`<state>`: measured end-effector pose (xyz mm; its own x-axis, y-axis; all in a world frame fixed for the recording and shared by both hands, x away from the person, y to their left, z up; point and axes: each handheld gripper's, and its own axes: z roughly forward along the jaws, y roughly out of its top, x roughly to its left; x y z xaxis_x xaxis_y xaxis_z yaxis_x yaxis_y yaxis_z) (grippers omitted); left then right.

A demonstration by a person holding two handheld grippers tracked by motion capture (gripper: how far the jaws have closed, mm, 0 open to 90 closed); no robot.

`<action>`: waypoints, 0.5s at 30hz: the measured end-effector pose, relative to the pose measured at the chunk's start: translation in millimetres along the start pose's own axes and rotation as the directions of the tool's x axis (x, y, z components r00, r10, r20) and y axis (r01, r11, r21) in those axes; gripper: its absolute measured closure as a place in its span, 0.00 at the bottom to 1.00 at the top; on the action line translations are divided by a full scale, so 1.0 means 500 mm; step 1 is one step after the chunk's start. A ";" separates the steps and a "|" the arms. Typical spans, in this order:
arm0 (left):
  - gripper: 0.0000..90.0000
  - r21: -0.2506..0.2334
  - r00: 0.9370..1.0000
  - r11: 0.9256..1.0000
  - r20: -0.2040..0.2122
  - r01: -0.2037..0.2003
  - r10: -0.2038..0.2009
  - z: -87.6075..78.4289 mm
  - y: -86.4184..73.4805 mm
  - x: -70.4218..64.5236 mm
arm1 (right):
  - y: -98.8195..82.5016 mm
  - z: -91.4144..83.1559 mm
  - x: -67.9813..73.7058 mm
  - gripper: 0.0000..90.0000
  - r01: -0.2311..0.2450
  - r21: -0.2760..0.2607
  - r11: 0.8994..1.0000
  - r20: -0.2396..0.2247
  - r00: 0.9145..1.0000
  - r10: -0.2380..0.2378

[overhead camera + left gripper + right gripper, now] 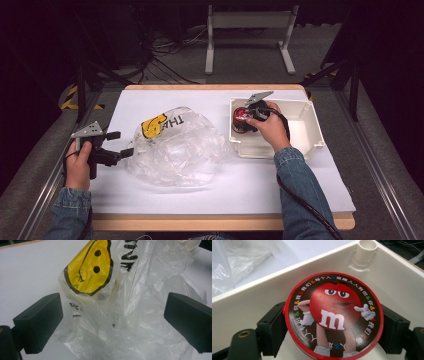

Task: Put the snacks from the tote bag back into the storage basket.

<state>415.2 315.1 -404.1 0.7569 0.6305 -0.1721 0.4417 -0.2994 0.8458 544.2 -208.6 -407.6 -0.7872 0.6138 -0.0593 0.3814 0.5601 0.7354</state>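
A white "m" sits on the red candy figure on the round tin lid [333, 315], ringed by small Chinese characters and ampersands. The plastic bag [130, 302] shows a yellow smiley and partial black lettering, "THA".

Bright light from above falls on the white counter [225, 190] while the room around it stays dark, the clear bag [175, 147] shines and drops a soft shadow, and the high view looks a little fuzzy.
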 end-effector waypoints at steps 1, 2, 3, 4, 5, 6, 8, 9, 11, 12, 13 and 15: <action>0.03 0.003 1.000 1.000 0.002 -0.004 0.004 0.001 -0.001 0.000 | 0.000 0.000 0.000 0.23 -0.001 -0.001 1.000 -0.001 1.000 0.001; 0.03 0.001 1.000 1.000 0.001 0.002 -0.002 0.002 -0.002 -0.002 | -0.001 0.000 0.000 0.23 -0.004 -0.001 1.000 -0.002 1.000 0.004; 0.03 0.001 1.000 1.000 0.000 -0.004 0.004 0.001 -0.002 -0.002 | 0.000 0.000 0.000 0.22 -0.012 -0.004 1.000 -0.007 1.000 0.012; 0.03 0.001 1.000 1.000 0.000 -0.004 0.004 0.001 -0.002 -0.002 | 0.000 -0.001 0.000 0.20 -0.019 -0.005 1.000 -0.012 1.000 0.019; 0.03 -0.002 1.000 1.000 0.003 -0.005 0.005 0.000 -0.003 -0.003 | 0.001 -0.002 0.000 0.17 -0.025 -0.010 1.000 -0.018 1.000 0.024; 0.03 -0.004 1.000 1.000 0.011 -0.004 0.004 -0.002 -0.004 -0.006 | 0.002 -0.002 0.000 0.16 -0.027 -0.014 1.000 -0.021 0.999 0.026; 0.03 -0.006 1.000 1.000 0.012 -0.007 0.007 -0.002 -0.006 -0.008 | 0.004 -0.005 0.001 0.14 -0.030 -0.016 0.999 -0.023 0.999 0.029; 0.03 -0.006 1.000 1.000 0.012 -0.007 0.007 -0.002 -0.006 -0.008 | 0.004 -0.005 0.001 0.14 -0.030 -0.016 0.999 -0.023 0.999 0.029; 0.03 0.002 1.000 1.000 0.011 -0.005 0.004 -0.003 -0.009 -0.011 | 0.009 -0.016 0.001 0.14 -0.038 -0.017 0.999 -0.010 0.999 0.038; 0.03 0.006 1.000 1.000 0.014 -0.006 0.006 -0.003 -0.011 -0.012 | 0.011 -0.022 0.001 0.14 -0.039 -0.025 0.999 -0.007 0.999 0.039; 0.03 0.012 1.000 1.000 0.016 -0.009 0.009 -0.002 -0.013 -0.014 | 0.013 -0.029 0.002 0.14 -0.043 -0.030 0.999 -0.005 0.999 0.043; 0.03 0.021 1.000 1.000 0.013 -0.007 0.007 -0.001 -0.018 -0.016 | 0.016 -0.043 0.003 0.13 -0.042 -0.046 0.998 0.000 0.999 0.042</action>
<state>405.1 312.9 -410.0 0.7662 0.6188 -0.1731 0.4465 -0.3190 0.8360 535.7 -215.0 -387.3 -0.7703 0.6371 -0.0281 0.3914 0.5072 0.7678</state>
